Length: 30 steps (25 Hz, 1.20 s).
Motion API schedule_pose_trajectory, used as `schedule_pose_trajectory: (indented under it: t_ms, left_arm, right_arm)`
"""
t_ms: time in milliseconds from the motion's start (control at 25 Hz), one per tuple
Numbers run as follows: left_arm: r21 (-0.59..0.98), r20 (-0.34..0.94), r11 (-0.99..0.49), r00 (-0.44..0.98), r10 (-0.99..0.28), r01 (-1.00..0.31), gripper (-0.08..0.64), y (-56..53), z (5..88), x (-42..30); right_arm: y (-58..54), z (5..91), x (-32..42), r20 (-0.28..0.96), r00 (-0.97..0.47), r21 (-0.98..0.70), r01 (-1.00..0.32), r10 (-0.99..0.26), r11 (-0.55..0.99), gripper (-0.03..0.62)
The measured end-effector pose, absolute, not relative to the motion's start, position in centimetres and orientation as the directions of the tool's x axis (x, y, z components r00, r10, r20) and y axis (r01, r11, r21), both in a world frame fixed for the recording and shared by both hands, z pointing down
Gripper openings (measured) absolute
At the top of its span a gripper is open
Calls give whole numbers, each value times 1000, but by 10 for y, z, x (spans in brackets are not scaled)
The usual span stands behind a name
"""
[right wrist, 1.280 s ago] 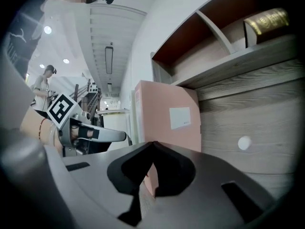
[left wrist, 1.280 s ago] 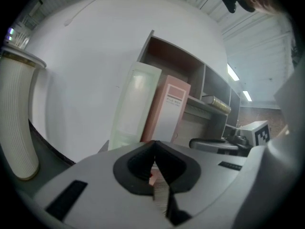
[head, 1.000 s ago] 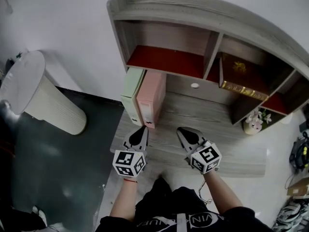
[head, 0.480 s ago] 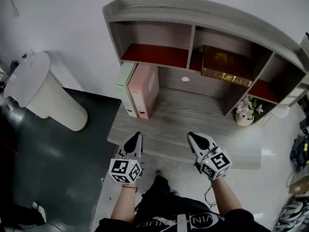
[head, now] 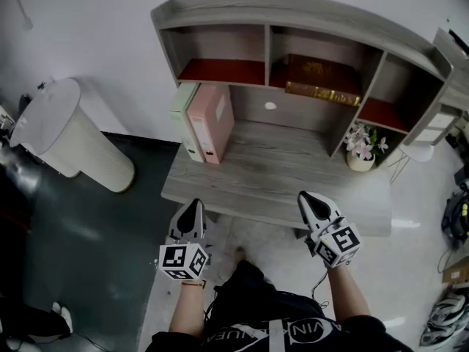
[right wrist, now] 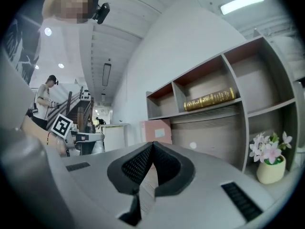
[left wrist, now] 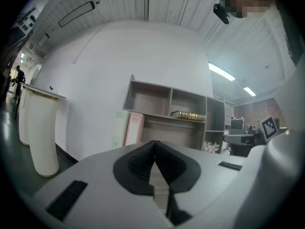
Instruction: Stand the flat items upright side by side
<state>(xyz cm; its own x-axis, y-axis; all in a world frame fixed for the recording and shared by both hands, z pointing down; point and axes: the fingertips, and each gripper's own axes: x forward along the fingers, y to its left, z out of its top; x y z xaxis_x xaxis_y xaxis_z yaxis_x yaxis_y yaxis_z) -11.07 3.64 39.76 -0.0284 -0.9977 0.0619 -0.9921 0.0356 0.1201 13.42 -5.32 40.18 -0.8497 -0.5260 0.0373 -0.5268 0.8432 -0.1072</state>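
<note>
Both grippers hang level at the near edge of the counter (head: 293,182), apart from everything on it. The left gripper (head: 193,204) has its jaws pressed together with nothing between them, and the right gripper (head: 305,196) is likewise closed and empty.

The green binder (head: 183,119) and the pink binder (head: 212,123) stand upright, touching side by side, at the counter's back left under the shelf unit (head: 220,9). Nothing braces the pink one's open side, so I'd guess a stray nudge could topple the pair (the pink one first).

The gold book (head: 319,75) lies flat in the middle compartment. Dragging it out carelessly might catch the divider or knock the flower pot (head: 359,149) below.

By my count: two binders, one book, one flower pot, two grippers, one white bin (head: 66,138) on the floor.
</note>
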Motion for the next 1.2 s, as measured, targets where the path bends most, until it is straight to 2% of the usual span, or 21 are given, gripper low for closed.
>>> schedule_pose_trajectory:
  t_ms: [440, 800, 1200]
  left_arm:
    - [99, 31, 65, -63, -998, -993, 3, 95, 389, -90]
    - [52, 14, 111, -111, -994, -992, 3, 123, 383, -94]
    - [5, -19, 126, -126, -992, -992, 3, 129, 371, -91]
  right_arm:
    - [-19, 393, 181, -17, -819, -135, -567, -574, 813, 9]
    - [-4, 396, 186, -15, -822, -139, -562, -570, 815, 9]
    - [-4, 387, 193, -67, -816, -204, -553, -575, 808, 9]
